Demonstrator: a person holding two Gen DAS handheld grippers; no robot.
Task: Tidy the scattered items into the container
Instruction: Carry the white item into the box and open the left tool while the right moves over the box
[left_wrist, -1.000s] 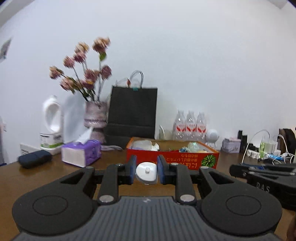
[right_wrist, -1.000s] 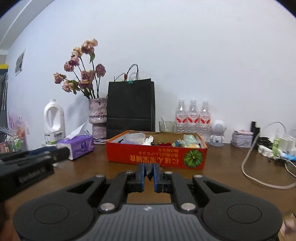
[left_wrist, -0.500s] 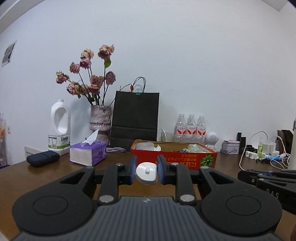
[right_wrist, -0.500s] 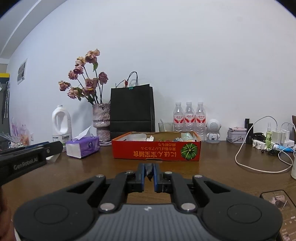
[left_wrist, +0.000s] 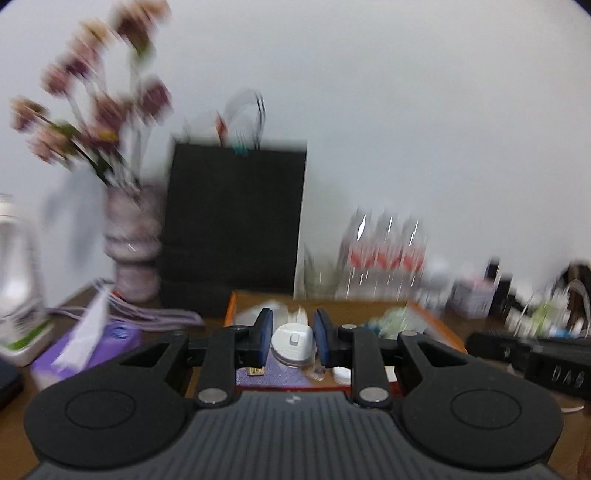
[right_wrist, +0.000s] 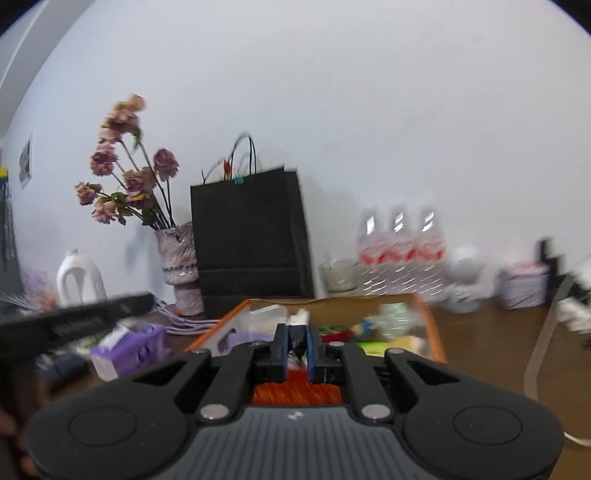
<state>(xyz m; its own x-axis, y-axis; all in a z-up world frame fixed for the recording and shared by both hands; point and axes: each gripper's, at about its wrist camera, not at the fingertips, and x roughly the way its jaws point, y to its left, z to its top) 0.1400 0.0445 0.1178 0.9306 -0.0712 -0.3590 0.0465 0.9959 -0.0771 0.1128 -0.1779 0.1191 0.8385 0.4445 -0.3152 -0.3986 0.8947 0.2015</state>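
My left gripper (left_wrist: 293, 338) is shut on a small white round case (left_wrist: 292, 341) and holds it over the near part of the orange-red cardboard box (left_wrist: 439, 325). My right gripper (right_wrist: 297, 341) is shut on a small dark item (right_wrist: 297, 338), over the same box's near edge (right_wrist: 295, 393). The box holds several small items (right_wrist: 391, 319). The left gripper's body shows at the left of the right wrist view (right_wrist: 74, 321); the right gripper's body shows at the right of the left wrist view (left_wrist: 535, 360). Both views are blurred.
A black paper bag (right_wrist: 251, 240), a vase of dried flowers (right_wrist: 179, 266) and three water bottles (right_wrist: 400, 251) stand behind the box. A purple tissue pack (left_wrist: 88, 349) and white jug (left_wrist: 18, 277) stand to the left. A cable (right_wrist: 539, 350) lies on the right.
Both grippers have moved forward to the box, which now lies right under the fingertips. Each still grips its item.
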